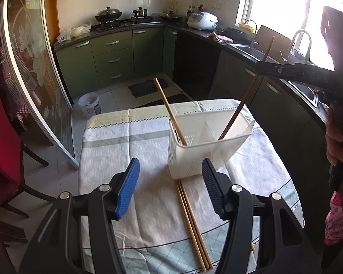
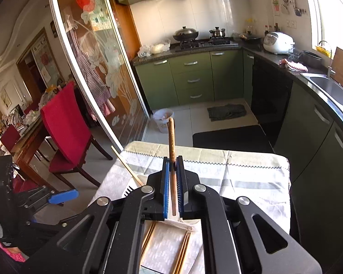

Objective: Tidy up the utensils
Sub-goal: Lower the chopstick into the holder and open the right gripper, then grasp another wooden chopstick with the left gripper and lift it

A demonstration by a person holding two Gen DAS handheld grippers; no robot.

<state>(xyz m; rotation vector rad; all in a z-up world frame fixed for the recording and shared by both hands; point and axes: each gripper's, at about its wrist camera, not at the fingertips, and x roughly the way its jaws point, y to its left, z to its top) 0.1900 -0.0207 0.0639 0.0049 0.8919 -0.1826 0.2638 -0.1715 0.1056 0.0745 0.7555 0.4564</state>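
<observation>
A white slotted utensil holder [image 1: 205, 143] stands on the cloth-covered table [image 1: 125, 148]. A light chopstick [image 1: 169, 109] leans in its left compartment. My right gripper [image 1: 260, 68] is shut on a dark brown chopstick [image 1: 244, 98] whose lower end is inside the holder's right compartment; the right wrist view shows that chopstick [image 2: 172, 141] clamped between the blue pads [image 2: 166, 187] of my right gripper [image 2: 172, 159]. My left gripper [image 1: 170, 171] is open and empty, just in front of the holder. Several light chopsticks [image 1: 193, 223] lie on the cloth between its fingers.
Table edges fall off to tiled floor on the left and far side. A red chair [image 2: 66, 123] and a glass sliding door [image 2: 98, 68] are to the left. Green kitchen cabinets [image 1: 116, 54], a sink [image 2: 331, 89] and a white bucket [image 1: 90, 105] lie beyond.
</observation>
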